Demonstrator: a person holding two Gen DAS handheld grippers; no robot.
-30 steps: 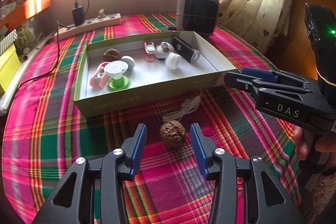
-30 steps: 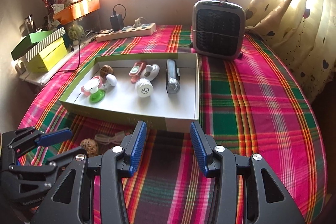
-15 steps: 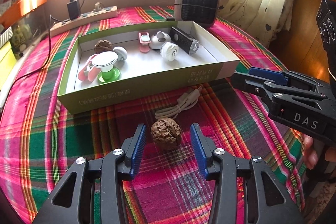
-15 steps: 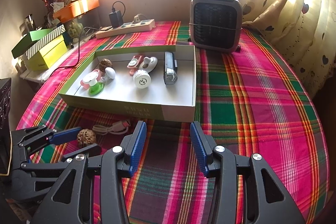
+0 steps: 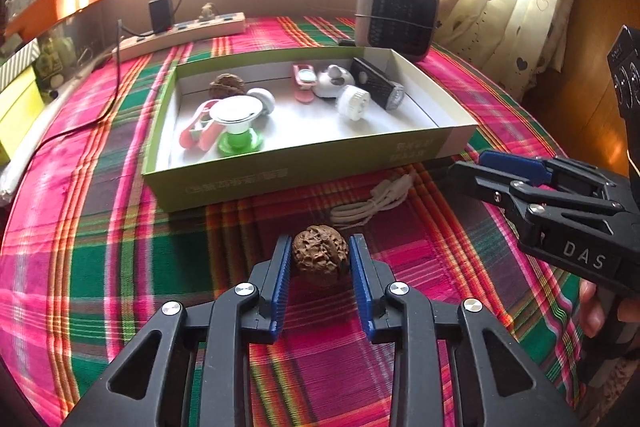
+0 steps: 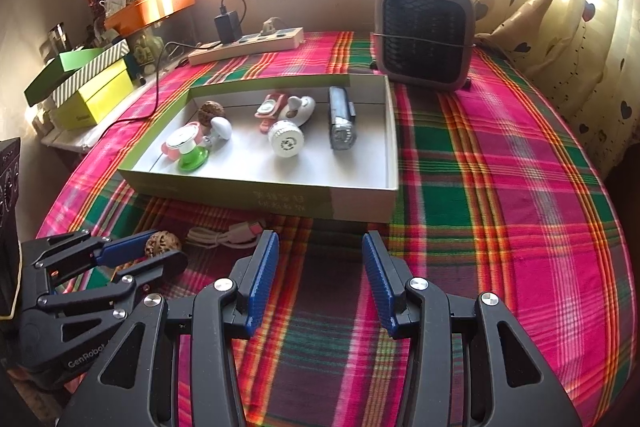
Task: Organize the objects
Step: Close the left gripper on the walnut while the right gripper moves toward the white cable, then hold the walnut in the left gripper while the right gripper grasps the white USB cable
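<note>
Two blue pads of the left gripper [image 5: 320, 259] flank the walnut [image 5: 319, 260] on the plaid cloth, not yet clamped.

Close squarely across its widest part, then lift toward the green box [image 5: 256, 183]; the right gripper [image 6: 319, 275] waits empty, jaws apart.

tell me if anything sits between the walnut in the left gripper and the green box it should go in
Only the box's own near wall. The walnut sits between the left gripper pads; the white cable lies off to the right.
</note>
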